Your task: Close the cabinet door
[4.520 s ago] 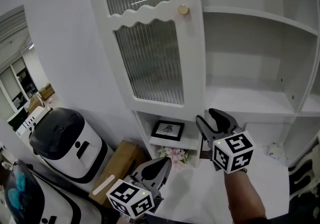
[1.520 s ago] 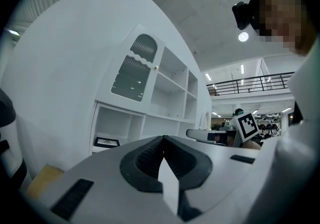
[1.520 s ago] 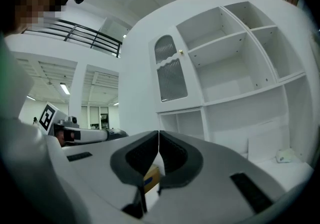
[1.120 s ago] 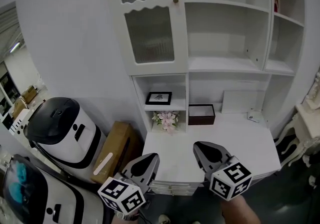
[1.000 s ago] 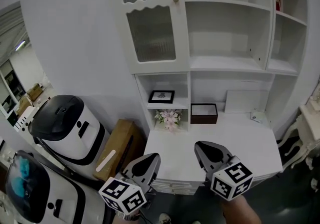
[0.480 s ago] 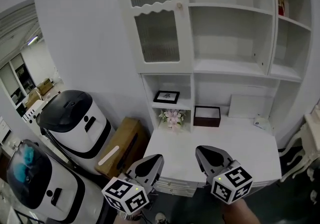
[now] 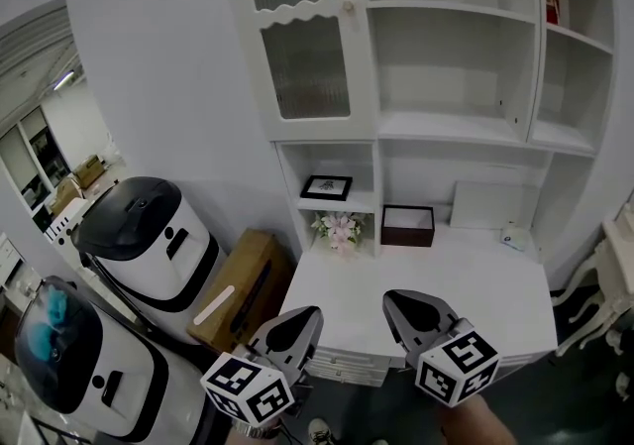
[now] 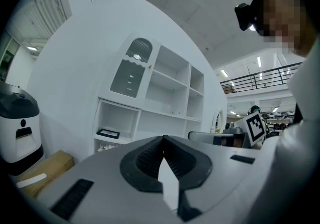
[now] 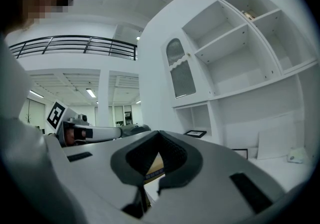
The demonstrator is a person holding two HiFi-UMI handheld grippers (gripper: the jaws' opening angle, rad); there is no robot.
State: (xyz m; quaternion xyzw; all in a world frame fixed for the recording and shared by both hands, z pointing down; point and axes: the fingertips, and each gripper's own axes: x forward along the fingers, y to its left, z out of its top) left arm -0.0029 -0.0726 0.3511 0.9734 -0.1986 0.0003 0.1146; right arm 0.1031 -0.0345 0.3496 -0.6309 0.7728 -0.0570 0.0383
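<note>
Cabinet door: We saw the cabinet door [image 7: 309, 37] in the upper middle of the head view, a little left of centre. It had two ribbed glass panes split by a wavy rail, and it lay flat against the cabinet front, closed.
Knob: A small round knob [image 7: 348, 7] sat on the door's right edge, just beside the open part of the cabinet.
Shelves: To the right of the door the white shelves [image 7: 451, 128] stood open and filled the upper right of the frame.
Under the door: A picture frame [image 7: 326, 186] stood in a small compartment directly below the door, with flowers [image 7: 339, 228] in the compartment beneath it.
Desk: The white desk [image 7: 446, 284] spread across the lower middle of the frame. At its back stood a dark box [image 7: 407, 225], just right of the flowers, and a white panel [image 7: 485, 205] leaned further right.
Left gripper: We held the left gripper [image 7: 300, 316] at the bottom of the frame, over the desk's near edge and well apart from the door. Its jaws met tip to tip with nothing between them.
Right gripper: We held the right gripper [image 7: 398, 300] just beside the left one, also well apart from the door. Its jaws were pressed together and empty.
Floor, left side: A white machine [image 7: 144, 245] with a black top stood at middle left, and a cardboard box [image 7: 238, 289] lay between it and the desk.
</note>
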